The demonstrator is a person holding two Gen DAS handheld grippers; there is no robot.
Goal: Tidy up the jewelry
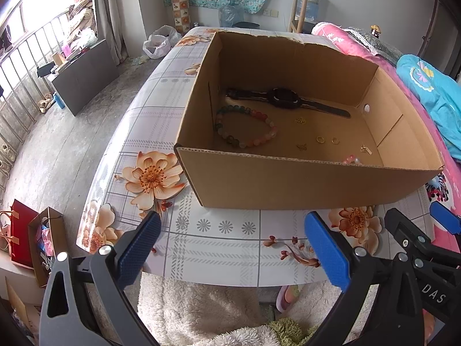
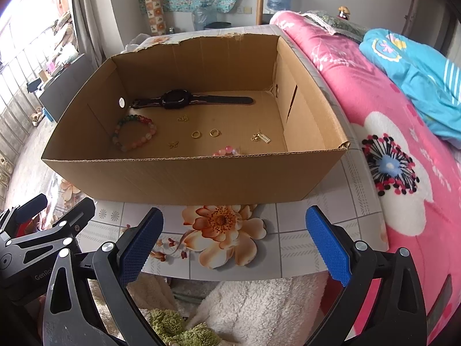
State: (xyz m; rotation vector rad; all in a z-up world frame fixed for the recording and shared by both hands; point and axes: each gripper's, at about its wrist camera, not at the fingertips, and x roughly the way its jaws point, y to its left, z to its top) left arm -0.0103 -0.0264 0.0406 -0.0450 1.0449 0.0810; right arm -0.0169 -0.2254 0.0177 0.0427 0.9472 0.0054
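An open cardboard box point(image 1: 288, 184) point(image 2: 184, 178) stands on the flowered table. Inside lie a black watch point(image 1: 283, 99) point(image 2: 175, 101), a green and pink bead bracelet point(image 1: 245, 127) point(image 2: 134, 132), two gold rings point(image 1: 327, 140) point(image 2: 204, 134), small gold charms point(image 1: 366, 150) point(image 2: 260, 137) and a pink bead bracelet point(image 1: 352, 160) point(image 2: 226, 151) half hidden behind the near wall. My left gripper point(image 1: 232, 248) and my right gripper point(image 2: 234, 245) are both open and empty. They hover side by side over the table's near edge, in front of the box.
A bed with a pink blanket point(image 2: 389, 121) and a blue quilt point(image 2: 417, 72) runs along the table's right side. A white fluffy rug point(image 1: 201, 311) lies below the near edge. Paper bags point(image 1: 31, 239) stand on the floor at the left.
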